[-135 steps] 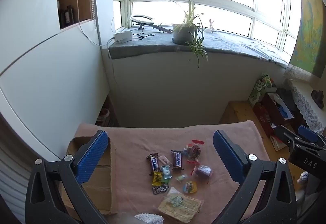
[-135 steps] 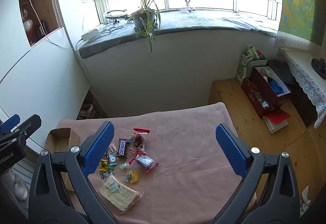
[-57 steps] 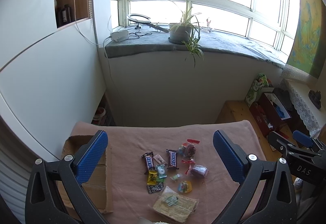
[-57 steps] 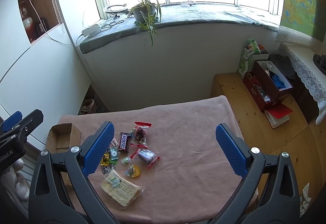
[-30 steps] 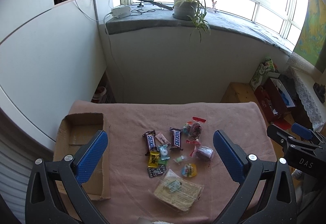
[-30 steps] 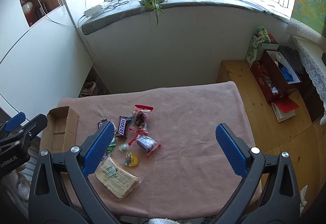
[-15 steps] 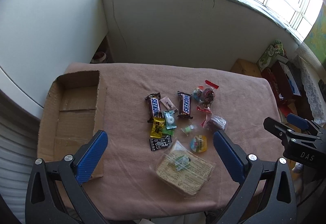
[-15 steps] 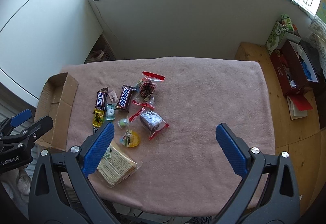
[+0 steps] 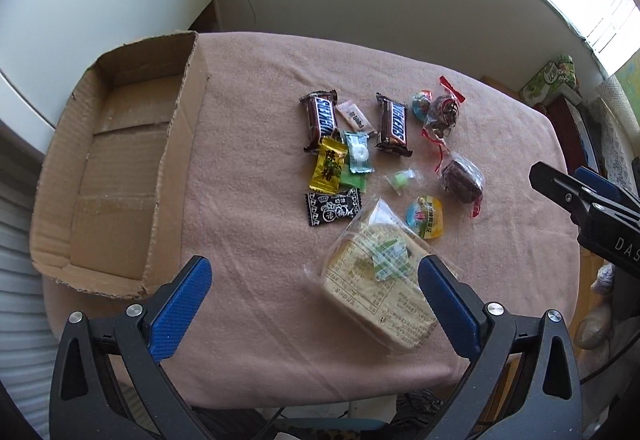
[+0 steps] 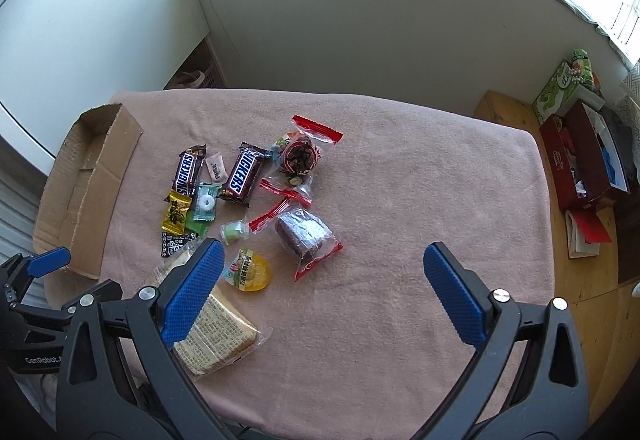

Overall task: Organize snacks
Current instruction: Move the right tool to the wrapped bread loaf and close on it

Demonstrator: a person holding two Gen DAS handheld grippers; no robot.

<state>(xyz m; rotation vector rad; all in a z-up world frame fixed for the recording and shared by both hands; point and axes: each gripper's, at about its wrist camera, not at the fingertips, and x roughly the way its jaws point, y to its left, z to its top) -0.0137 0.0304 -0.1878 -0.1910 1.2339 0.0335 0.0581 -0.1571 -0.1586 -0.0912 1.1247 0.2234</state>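
Your left tool [image 9: 314,302] hangs over the near edge of the bench [image 9: 260,88], blue pads spread wide, nothing between them. Your right tool [image 10: 320,292] is likewise spread and empty, over the bench's near right part.

Snacks sit in a loose cluster mid-bench on the pink cloth:
- two Snickers bars [image 9: 320,118] [image 9: 394,124] side by side, a small pale sachet [image 9: 354,116] between them
- yellow candy [image 9: 329,168] and mint-green candy [image 9: 359,156] just below the bars, touching
- black-and-white candy [image 9: 334,207] nearer you
- clear bag of crackers [image 9: 380,288] nearest your left tool — its right pad overlaps the bag's edge in view
- yellow jelly cup [image 9: 426,216] just beyond the crackers
- dark cake in a red-trimmed wrapper [image 10: 306,232], right of the cluster

Open cardboard box [image 9: 116,176] lies flat at the bench's left edge — well apart from the snacks.
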